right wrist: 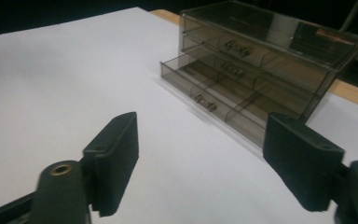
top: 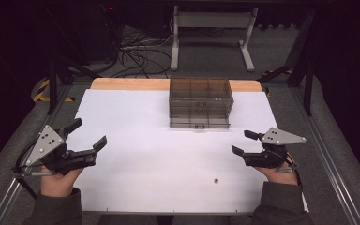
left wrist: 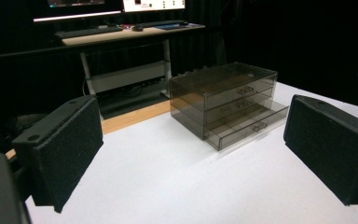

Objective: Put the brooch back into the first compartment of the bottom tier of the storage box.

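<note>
Drawer unit [top: 200, 103] sits at the far centre of the white worktop [top: 136, 154], just short of the bare wood strip along the far edge. Smoked clear plastic, three stacked drawers, each with a small knob handle at front centre; internal dividers visible through the walls. Bottom drawer [right wrist: 214, 100] is pulled out a little, the upper two look flush.

Handling guess: light, rigid, slick-walled, thin plastic that could crack if squeezed hard. The body will likely skate on the worktop when a drawer is tugged. Best hold is the small knob [right wrist: 205, 103] on the drawer front, or the lip of the part-open drawer; brace the top with the other claw.

Left claw [top: 87, 135]: released, jaws wide, nothing between them, near left, well apart from the unit. Right claw [top: 242, 142]: also released and empty, near right.

Small round brownish object [top: 216, 179] lies near, right of centre; too small to identify.
</note>
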`<action>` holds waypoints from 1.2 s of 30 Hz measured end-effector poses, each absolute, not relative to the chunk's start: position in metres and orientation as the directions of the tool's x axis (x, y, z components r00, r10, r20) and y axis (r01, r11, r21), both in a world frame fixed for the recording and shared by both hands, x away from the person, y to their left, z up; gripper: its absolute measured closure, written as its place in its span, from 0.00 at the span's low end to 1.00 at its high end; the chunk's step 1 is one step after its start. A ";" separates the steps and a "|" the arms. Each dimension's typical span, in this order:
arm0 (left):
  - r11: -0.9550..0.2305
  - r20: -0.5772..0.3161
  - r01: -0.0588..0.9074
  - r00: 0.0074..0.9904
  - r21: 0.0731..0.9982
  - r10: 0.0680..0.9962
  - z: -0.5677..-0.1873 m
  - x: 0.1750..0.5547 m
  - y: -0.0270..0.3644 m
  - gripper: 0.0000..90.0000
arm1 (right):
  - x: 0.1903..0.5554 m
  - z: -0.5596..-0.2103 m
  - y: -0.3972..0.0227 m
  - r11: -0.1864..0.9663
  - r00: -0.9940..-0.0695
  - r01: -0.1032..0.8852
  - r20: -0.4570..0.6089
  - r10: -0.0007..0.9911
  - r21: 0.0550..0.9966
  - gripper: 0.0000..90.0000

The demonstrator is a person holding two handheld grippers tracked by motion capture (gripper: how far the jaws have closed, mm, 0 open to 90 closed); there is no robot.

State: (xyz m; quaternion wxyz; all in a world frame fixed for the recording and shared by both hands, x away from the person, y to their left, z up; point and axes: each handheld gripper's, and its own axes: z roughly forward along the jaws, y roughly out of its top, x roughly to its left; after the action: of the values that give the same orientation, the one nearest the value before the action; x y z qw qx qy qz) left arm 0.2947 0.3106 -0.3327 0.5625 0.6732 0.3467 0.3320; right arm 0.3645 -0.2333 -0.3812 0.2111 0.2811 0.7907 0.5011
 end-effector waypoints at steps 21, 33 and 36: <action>-0.133 0.054 0.111 0.536 0.985 0.843 -0.333 0.295 0.309 0.06 | 0.362 -0.394 -0.220 0.430 -0.845 0.269 -0.003 0.534 0.862 0.44; -0.147 0.054 0.130 0.543 0.981 0.838 -0.333 0.296 0.308 0.07 | 0.360 -0.397 -0.216 0.452 -0.878 0.257 0.011 0.478 0.854 0.42; -0.149 0.054 0.131 0.544 0.980 0.837 -0.332 0.296 0.308 0.07 | 0.360 -0.398 -0.215 0.459 -0.884 0.259 0.017 0.467 0.850 0.42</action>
State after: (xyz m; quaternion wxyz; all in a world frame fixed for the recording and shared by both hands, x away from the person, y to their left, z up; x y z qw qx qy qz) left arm 0.2960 0.3079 -0.3325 0.5488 0.6861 0.3529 0.3217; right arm 0.3597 -0.2151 -0.3983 0.1096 0.2142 0.8471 0.4737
